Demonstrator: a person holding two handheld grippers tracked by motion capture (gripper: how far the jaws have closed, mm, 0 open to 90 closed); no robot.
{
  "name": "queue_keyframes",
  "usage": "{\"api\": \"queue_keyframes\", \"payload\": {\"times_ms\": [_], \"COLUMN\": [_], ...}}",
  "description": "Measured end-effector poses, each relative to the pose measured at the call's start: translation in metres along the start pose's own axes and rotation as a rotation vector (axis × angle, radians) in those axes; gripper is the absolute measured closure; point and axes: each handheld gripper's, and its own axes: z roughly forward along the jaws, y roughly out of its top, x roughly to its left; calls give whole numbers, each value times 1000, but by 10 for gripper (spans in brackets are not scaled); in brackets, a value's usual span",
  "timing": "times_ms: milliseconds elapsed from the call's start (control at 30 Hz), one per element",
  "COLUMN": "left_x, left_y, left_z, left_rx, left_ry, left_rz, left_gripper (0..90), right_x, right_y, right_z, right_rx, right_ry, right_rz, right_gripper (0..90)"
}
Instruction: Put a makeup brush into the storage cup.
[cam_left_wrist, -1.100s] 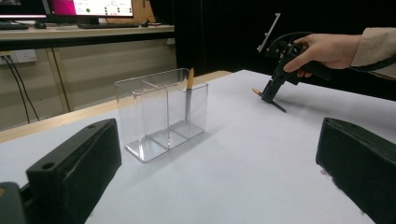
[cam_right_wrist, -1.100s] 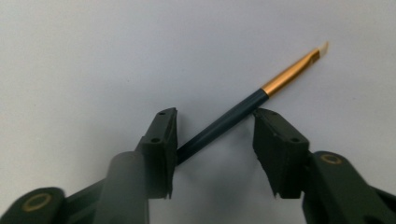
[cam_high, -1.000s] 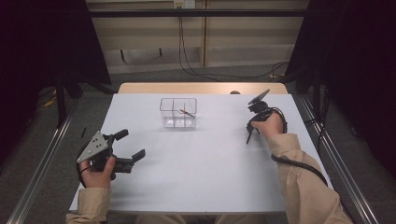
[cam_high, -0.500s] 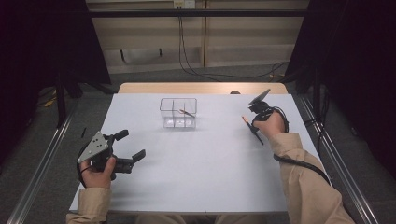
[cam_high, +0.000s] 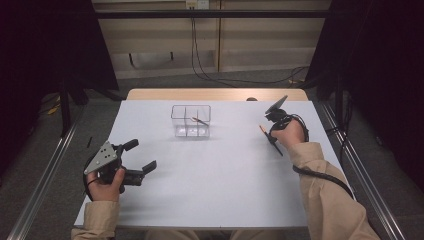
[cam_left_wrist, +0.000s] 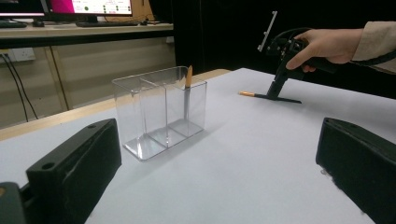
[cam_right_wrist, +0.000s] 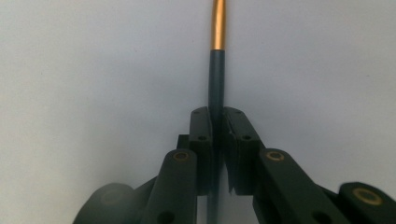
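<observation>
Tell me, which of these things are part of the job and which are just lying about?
In use: right gripper, shut on a dark pen lying on the table; clear divided holder with another pen inside.
Idle: left gripper, open; wall cables.

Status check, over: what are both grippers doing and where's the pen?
Right gripper just closed, clamped on the black pen lying on the table. Left gripper open, holding nothing. Clear organizer holds one pen already; path to it unobstructed.

Thin dark pen (cam_right_wrist: 216, 79) with a gold end, lying flat on the table, pinched between the right gripper's (cam_right_wrist: 217, 116) jaws.
</observation>
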Motion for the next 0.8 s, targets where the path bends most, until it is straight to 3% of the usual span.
{"api": "queue_keyframes", "payload": {"times_ms": [233, 800], "left_x": [-1, -1], "left_y": [0, 1], "left_z": [3, 1], "left_rx": [3, 2], "left_ry": [-7, 2], "left_rz": [-3, -1], "left_gripper": [0, 0], "right_x": [1, -3], "right_y": [1, -4], "right_z": [0, -1], "right_rx": [6, -32], "right_ry": [-9, 20], "right_rz": [-19, 10], "right_gripper": [840, 844]}}
